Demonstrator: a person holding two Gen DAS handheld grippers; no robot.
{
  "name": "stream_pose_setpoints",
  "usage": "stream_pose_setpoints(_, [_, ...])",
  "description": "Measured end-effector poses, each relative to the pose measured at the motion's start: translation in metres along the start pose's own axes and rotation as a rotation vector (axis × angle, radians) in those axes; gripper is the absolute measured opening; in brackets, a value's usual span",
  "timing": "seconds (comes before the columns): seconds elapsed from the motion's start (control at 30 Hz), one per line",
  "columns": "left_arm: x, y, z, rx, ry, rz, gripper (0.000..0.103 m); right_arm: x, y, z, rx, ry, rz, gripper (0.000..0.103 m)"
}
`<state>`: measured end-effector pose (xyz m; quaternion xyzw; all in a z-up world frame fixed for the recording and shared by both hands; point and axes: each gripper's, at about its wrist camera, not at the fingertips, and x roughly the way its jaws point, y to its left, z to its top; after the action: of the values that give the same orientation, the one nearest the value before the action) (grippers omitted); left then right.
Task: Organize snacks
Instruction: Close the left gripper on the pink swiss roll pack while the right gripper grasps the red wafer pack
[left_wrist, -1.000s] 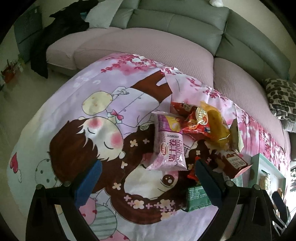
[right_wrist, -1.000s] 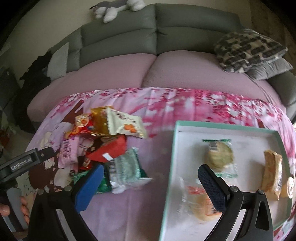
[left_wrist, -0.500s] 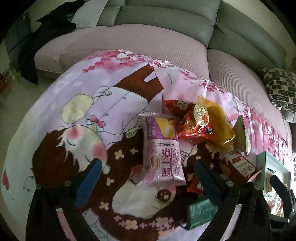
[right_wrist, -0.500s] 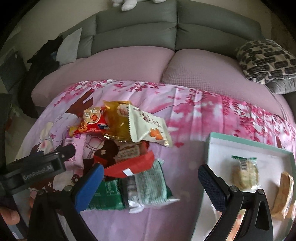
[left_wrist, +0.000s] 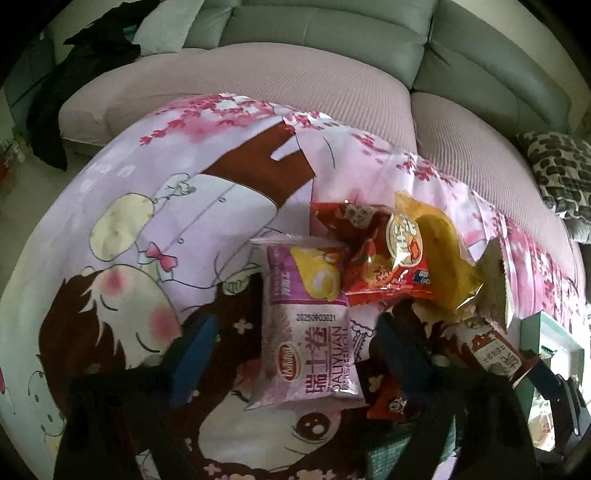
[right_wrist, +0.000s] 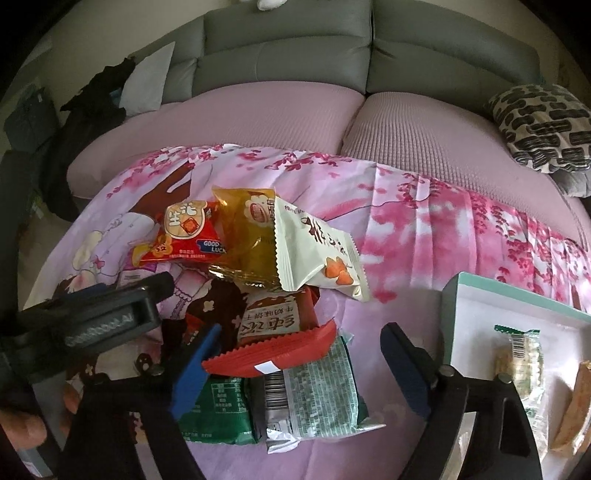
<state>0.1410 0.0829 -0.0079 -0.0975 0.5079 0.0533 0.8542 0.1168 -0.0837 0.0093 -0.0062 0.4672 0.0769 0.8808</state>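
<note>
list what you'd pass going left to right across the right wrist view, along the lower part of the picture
left hand-held gripper → dark green packet → pale green packet → teal-rimmed tray → green-wrapped biscuit in the tray

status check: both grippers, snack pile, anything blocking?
Left gripper closing around pink swiss roll pack, pads not touching. Right gripper closing over silver-green pack, red pack overlapping it. Tray to the right.
</note>
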Motion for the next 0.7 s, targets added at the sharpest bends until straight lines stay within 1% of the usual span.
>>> stream_pose_setpoints(0.07, [0.003,-0.001,-0.001,0.002,0.007,0.014,0.078,-0.001,0.000,0.000,-0.002,-0.005,0.007,0.082])
stream_pose_setpoints(0.1, [0.003,-0.001,-0.001,0.001,0.008,0.018,0.071,-0.002,0.001,0.000,-0.005,-0.010,0.011,0.080])
stream_pose_setpoints(0.13, [0.004,0.000,-0.001,-0.004,0.009,0.017,0.061,-0.002,0.002,0.001,-0.008,-0.013,0.014,0.073])
stream_pose_setpoints(0.17, [0.003,0.001,-0.001,-0.010,0.008,0.013,0.058,-0.003,0.003,0.001,-0.010,-0.016,0.016,0.064])
stream_pose_setpoints(0.2, [0.003,0.002,-0.001,-0.015,0.006,0.007,0.053,-0.004,0.003,0.001,-0.012,-0.017,0.019,0.060])
stream_pose_setpoints(0.23, [0.002,0.002,-0.001,-0.018,0.003,0.004,0.047,-0.004,0.003,0.001,-0.014,-0.015,0.018,0.059])
stream_pose_setpoints(0.3, [0.001,0.002,-0.002,-0.014,0.001,0.011,0.044,-0.004,0.003,0.001,-0.019,-0.012,0.027,0.052])
stream_pose_setpoints(0.33, [0.000,0.001,-0.002,-0.014,0.001,0.013,0.042,-0.004,0.002,0.001,-0.017,-0.011,0.027,0.052])
stream_pose_setpoints(0.53, [-0.008,0.003,-0.001,-0.015,0.008,0.022,0.041,-0.011,0.001,0.001,-0.009,-0.015,0.032,0.049])
stream_pose_setpoints(0.7, [-0.026,0.012,0.000,-0.058,-0.016,0.040,0.040,-0.021,0.003,-0.001,-0.012,-0.012,0.029,0.049])
